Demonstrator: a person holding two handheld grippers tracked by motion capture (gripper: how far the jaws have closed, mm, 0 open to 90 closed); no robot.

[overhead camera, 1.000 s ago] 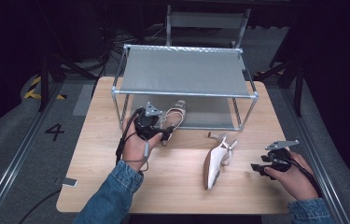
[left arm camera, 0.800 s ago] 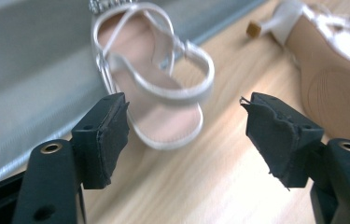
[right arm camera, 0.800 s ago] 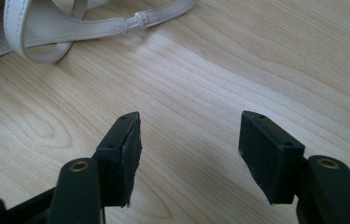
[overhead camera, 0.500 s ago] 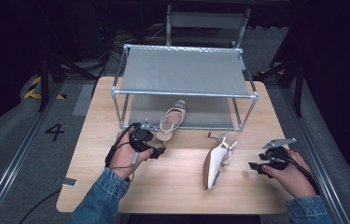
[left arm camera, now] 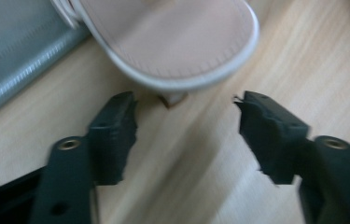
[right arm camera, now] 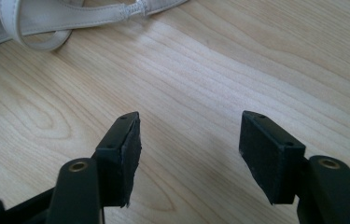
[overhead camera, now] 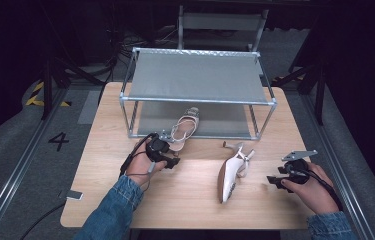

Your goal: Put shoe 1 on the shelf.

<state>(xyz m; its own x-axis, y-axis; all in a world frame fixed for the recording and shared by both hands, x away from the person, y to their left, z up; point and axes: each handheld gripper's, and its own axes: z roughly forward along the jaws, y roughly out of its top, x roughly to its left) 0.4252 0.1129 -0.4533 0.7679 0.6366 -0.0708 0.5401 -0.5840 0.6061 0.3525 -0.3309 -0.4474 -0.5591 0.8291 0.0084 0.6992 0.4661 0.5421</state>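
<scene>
Left tongs closing in on the sandal's toe

The left gripper (overhead camera: 167, 161), jaws apart and just narrowing around nothing, sits just short of the sandal (overhead camera: 184, 131), whose length runs away under the rack (overhead camera: 197, 100). The right gripper (overhead camera: 280, 181) rests parted, farther off.

The surface (overhead camera: 185, 195) is pale wood with visible grain and a matt finish. The shoe rack (overhead camera: 197, 100) has dull silver metal tubes and flat grey shelves that look like cloth. Both sandals (overhead camera: 182, 131) (overhead camera: 231, 172) look like smooth off-white leather with a faint sheen; the insole is matt pink-beige, stitched round its edge. The fingers (right arm camera: 121, 149) are matt black with rough-edged pads.
</scene>
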